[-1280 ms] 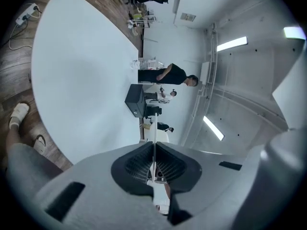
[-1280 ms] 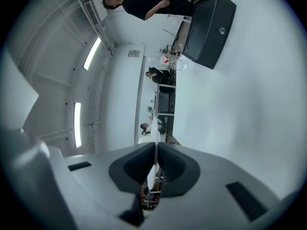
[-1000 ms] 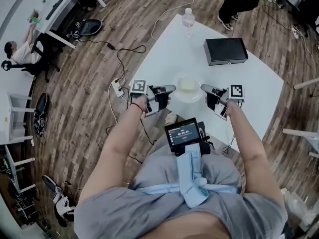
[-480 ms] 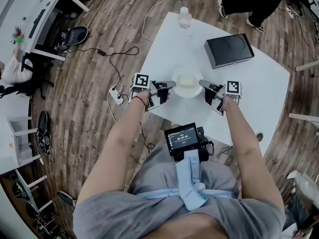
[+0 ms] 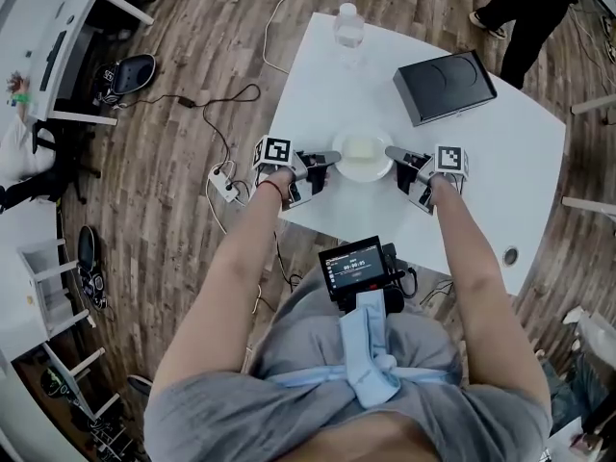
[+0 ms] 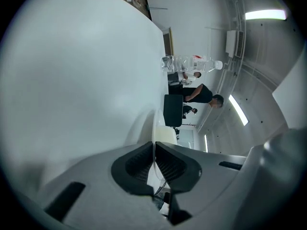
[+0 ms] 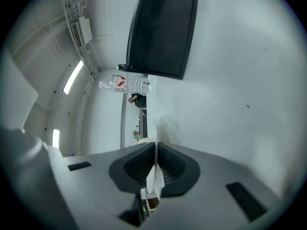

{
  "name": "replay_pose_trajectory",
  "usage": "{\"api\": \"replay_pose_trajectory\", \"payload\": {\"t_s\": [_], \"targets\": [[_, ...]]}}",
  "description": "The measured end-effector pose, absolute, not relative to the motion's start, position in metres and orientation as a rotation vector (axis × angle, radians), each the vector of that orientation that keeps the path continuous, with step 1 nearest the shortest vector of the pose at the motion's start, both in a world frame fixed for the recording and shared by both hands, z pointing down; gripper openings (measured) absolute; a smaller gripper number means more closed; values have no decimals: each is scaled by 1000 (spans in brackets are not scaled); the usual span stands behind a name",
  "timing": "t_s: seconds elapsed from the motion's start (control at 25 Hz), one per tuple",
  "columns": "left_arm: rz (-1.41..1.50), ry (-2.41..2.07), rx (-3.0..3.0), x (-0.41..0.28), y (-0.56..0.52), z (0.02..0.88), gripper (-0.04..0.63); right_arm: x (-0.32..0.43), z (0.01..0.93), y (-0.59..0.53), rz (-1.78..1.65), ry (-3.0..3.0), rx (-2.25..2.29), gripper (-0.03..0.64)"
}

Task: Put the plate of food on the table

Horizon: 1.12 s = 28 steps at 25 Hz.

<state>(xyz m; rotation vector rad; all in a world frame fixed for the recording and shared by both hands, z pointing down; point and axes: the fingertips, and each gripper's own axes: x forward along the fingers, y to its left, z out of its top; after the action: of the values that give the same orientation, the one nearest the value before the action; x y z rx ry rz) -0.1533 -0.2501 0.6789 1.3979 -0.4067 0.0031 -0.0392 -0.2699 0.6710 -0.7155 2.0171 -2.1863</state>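
1. The plate of food (image 5: 361, 154) has been carried inward from the near edge over the white surface (image 5: 500, 162). It is low, but contact cannot be confirmed.
2. Opposite rims are pinched by the left gripper (image 5: 327, 158) and right gripper (image 5: 393, 154), jaws narrow.
3. Only release is judged to remain.

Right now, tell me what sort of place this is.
Probably an office or lab workroom: white desks along the left, cables and a power strip trailing over the wood floor, and a white table bearing a black box.
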Motion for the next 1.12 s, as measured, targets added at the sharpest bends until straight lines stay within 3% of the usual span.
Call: {"api": "replay_pose_trajectory", "payload": {"t_s": [0.88,1.12], "targets": [[228,-467,1469,-161,-238,678,29,-33,678,-273,-2257,1994,-812,41],[168,-554,1492,-155,-240,662,28,-31,679,-275,-2249,2015,-836,41]]}}
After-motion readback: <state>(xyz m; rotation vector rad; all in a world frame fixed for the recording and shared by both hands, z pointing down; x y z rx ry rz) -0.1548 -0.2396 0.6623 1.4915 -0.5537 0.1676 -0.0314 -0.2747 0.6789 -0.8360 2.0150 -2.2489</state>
